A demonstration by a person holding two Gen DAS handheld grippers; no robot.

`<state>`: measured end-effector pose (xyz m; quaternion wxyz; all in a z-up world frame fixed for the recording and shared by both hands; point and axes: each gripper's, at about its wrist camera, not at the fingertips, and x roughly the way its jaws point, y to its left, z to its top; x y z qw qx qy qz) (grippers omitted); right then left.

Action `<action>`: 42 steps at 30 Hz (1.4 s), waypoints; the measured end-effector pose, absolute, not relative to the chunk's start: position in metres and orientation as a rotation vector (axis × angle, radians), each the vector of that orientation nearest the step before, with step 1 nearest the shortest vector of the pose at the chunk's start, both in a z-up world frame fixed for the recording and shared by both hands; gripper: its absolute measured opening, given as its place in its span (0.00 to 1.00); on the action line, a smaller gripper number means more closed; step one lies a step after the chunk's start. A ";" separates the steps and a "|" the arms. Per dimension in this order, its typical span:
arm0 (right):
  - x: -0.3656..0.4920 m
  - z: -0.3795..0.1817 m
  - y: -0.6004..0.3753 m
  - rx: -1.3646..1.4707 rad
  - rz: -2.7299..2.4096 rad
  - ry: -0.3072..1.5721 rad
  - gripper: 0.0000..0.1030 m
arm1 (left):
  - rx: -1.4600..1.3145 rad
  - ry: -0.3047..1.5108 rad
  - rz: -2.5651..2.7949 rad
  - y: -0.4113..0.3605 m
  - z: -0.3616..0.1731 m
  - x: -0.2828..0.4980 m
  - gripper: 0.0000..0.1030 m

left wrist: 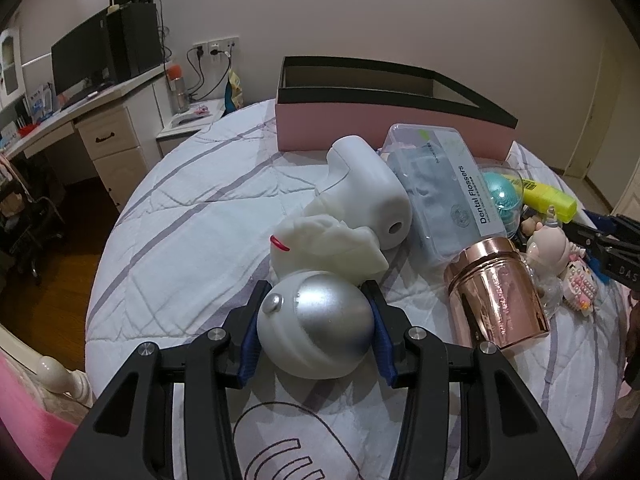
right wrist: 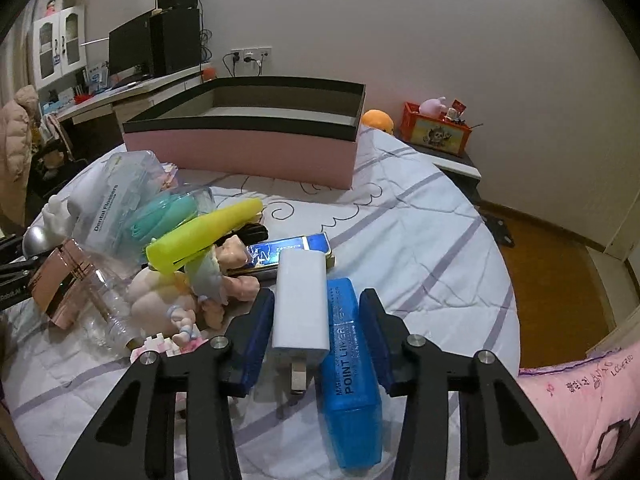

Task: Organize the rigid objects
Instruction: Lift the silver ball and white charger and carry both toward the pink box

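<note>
A crowded pile of small things is seen on the striped quilt [left wrist: 168, 216], in front of the pink box [left wrist: 360, 128] with a black rim, which stands open at the far side of the bed.

The left gripper [left wrist: 318, 322] is closed around a white egg-shaped device with a silver cap [left wrist: 316, 328]; both blue pads touch its sides. Directly behind it lies a white moulded plastic piece [left wrist: 332, 240] and a white cylinder-like part [left wrist: 376, 196]. To the right a shiny rose-gold cup [left wrist: 496, 292] lies tilted, and a clear case of dental flossers [left wrist: 440, 184] rests against the pile.

The right gripper [right wrist: 316, 328] is held narrow around two things side by side: a white charger [right wrist: 300, 304], smooth and rectangular, and a blue highlighter [right wrist: 352, 360]. Whether the pads press them cannot be told. Ahead lies a glossy blue flat box [right wrist: 288, 250], partly hidden by the charger. To the left a yellow highlighter [right wrist: 204, 236] lies across a soft pink doll [right wrist: 160, 296].
</note>
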<state>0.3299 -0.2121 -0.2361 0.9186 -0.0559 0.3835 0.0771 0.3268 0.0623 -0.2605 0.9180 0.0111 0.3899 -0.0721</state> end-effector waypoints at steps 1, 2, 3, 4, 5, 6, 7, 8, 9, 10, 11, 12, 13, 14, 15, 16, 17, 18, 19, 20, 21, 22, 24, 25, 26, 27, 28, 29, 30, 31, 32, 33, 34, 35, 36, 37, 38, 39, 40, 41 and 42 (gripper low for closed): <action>0.331 -0.237 -0.213 -0.110 0.159 0.787 0.44 | 0.022 0.799 -0.149 0.062 -0.260 0.326 0.45; 0.330 -0.237 -0.213 -0.110 0.159 0.790 0.44 | 0.021 0.795 -0.150 0.063 -0.260 0.325 0.45; 0.330 -0.237 -0.213 -0.110 0.155 0.787 0.44 | 0.018 0.788 -0.150 0.064 -0.259 0.323 0.45; 0.328 -0.236 -0.213 -0.109 0.150 0.779 0.44 | 0.015 0.783 -0.151 0.065 -0.258 0.322 0.45; 0.325 -0.234 -0.213 -0.106 0.147 0.773 0.44 | 0.013 0.779 -0.150 0.066 -0.257 0.320 0.45; 0.322 -0.233 -0.213 -0.106 0.140 0.769 0.44 | 0.011 0.775 -0.149 0.065 -0.256 0.319 0.45; 0.320 -0.232 -0.213 -0.107 0.136 0.765 0.44 | 0.009 0.773 -0.150 0.065 -0.256 0.318 0.45; 0.318 -0.229 -0.211 -0.115 0.123 0.747 0.44 | 0.011 0.776 -0.152 0.065 -0.256 0.318 0.45; 0.317 -0.228 -0.209 -0.125 0.118 0.742 0.44 | 0.014 0.779 -0.152 0.065 -0.256 0.318 0.45; 0.318 -0.229 -0.207 -0.131 0.130 0.760 0.44 | 0.015 0.782 -0.152 0.064 -0.256 0.319 0.45; 0.320 -0.231 -0.206 -0.127 0.142 0.768 0.44 | 0.015 0.784 -0.150 0.063 -0.256 0.320 0.45; 0.320 -0.232 -0.203 -0.133 0.139 0.765 0.43 | 0.014 0.782 -0.147 0.064 -0.256 0.320 0.45; 0.319 -0.234 -0.198 -0.164 0.134 0.777 0.35 | 0.012 0.783 -0.148 0.063 -0.256 0.320 0.45; 0.320 -0.235 -0.196 -0.164 0.146 0.781 0.25 | 0.009 0.784 -0.149 0.064 -0.256 0.320 0.45; 0.319 -0.235 -0.196 -0.146 0.160 0.780 0.24 | 0.008 0.783 -0.149 0.063 -0.256 0.321 0.45; 0.321 -0.236 -0.195 -0.132 0.179 0.790 0.23 | 0.008 0.784 -0.150 0.063 -0.256 0.321 0.45; 0.322 -0.237 -0.194 -0.134 0.178 0.790 0.23 | 0.007 0.782 -0.149 0.063 -0.255 0.321 0.45; 0.324 -0.238 -0.194 -0.135 0.179 0.793 0.23 | 0.007 0.781 -0.149 0.063 -0.255 0.321 0.45; 0.326 -0.240 -0.195 -0.127 0.181 0.804 0.23 | 0.009 0.782 -0.152 0.063 -0.256 0.321 0.45; 0.329 -0.241 -0.196 -0.118 0.183 0.815 0.23 | 0.009 0.781 -0.156 0.062 -0.255 0.321 0.45; 0.330 -0.242 -0.197 -0.112 0.184 0.815 0.23 | 0.009 0.779 -0.156 0.062 -0.255 0.321 0.45; 0.332 -0.242 -0.197 -0.108 0.186 0.820 0.23 | 0.010 0.779 -0.158 0.062 -0.255 0.321 0.45; 0.336 -0.246 -0.197 -0.099 0.191 0.836 0.23 | 0.009 0.775 -0.161 0.062 -0.254 0.321 0.45; 0.336 -0.247 -0.198 -0.092 0.195 0.834 0.23 | 0.009 0.772 -0.162 0.061 -0.253 0.320 0.45; 0.336 -0.247 -0.199 -0.089 0.198 0.831 0.23 | 0.010 0.764 -0.161 0.062 -0.251 0.319 0.45; 0.336 -0.246 -0.199 -0.088 0.199 0.827 0.23 | 0.010 0.755 -0.162 0.062 -0.249 0.318 0.45; 0.334 -0.245 -0.200 -0.086 0.198 0.816 0.23 | 0.013 0.752 -0.166 0.062 -0.247 0.316 0.45; 0.332 -0.243 -0.201 -0.082 0.195 0.808 0.23 | 0.015 0.742 -0.161 0.062 -0.244 0.314 0.45; 0.331 -0.241 -0.201 -0.077 0.193 0.801 0.23 | 0.015 0.738 -0.161 0.062 -0.241 0.313 0.45; 0.329 -0.237 -0.202 -0.075 0.188 0.783 0.23 | 0.014 0.733 -0.161 0.062 -0.238 0.312 0.45; 0.328 -0.234 -0.202 -0.076 0.179 0.776 0.23 | 0.013 0.722 -0.158 0.062 -0.234 0.311 0.45; 0.327 -0.229 -0.203 -0.072 0.174 0.763 0.23 | 0.011 0.714 -0.155 0.063 -0.230 0.310 0.45; 0.326 -0.224 -0.204 -0.065 0.174 0.745 0.23 | 0.007 0.704 -0.154 0.064 -0.226 0.309 0.45; 0.326 -0.220 -0.204 -0.065 0.175 0.739 0.23 | 0.003 0.693 -0.161 0.064 -0.220 0.308 0.45; 0.326 -0.216 -0.203 -0.070 0.174 0.734 0.23 | -0.004 0.680 -0.168 0.064 -0.213 0.307 0.45; 0.325 -0.212 -0.202 -0.072 0.175 0.719 0.23 | -0.006 0.668 -0.170 0.064 -0.208 0.306 0.45; 0.326 -0.206 -0.202 -0.069 0.187 0.710 0.23 | 0.000 0.657 -0.175 0.063 -0.201 0.307 0.45; 0.328 -0.201 -0.201 -0.064 0.201 0.705 0.23 | 0.007 0.643 -0.180 0.061 -0.194 0.308 0.45; 0.330 -0.195 -0.198 -0.059 0.216 0.690 0.23 | 0.011 0.630 -0.187 0.060 -0.187 0.309 0.45; 0.332 -0.190 -0.196 -0.067 0.219 0.680 0.23 | 0.015 0.613 -0.199 0.057 -0.178 0.313 0.45; 0.334 -0.186 -0.194 -0.074 0.221 0.674 0.23 | 0.019 0.602 -0.207 0.054 -0.172 0.314 0.45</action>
